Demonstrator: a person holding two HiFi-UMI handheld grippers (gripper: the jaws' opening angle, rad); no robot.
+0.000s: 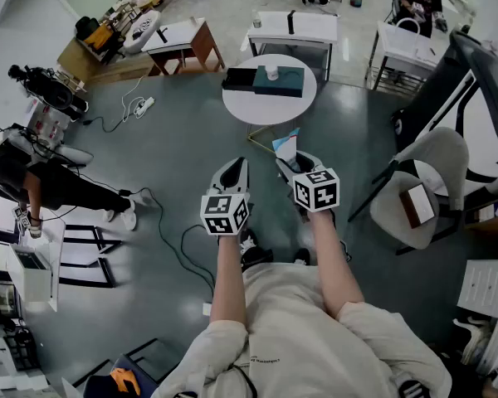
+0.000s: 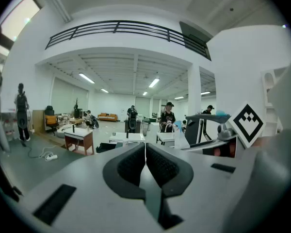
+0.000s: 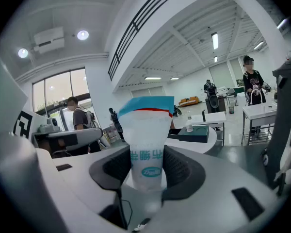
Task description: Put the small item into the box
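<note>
The right tool (image 3: 146,165) is clenched on a white packet (image 3: 148,140) with a blue top, held upright between its pads. The left tool (image 2: 145,163) is closed and empty. The dark box (image 1: 280,84) lies on the round counter (image 1: 242,106), well apart from both tools.

your layout, near to far
packet (image 1: 285,145) stands in the jaws of your right gripper (image 1: 297,162), left gripper (image 1: 231,172) just left of it; ahead, the round table (image 1: 270,110) with the box (image 1: 266,81) on it.
</note>
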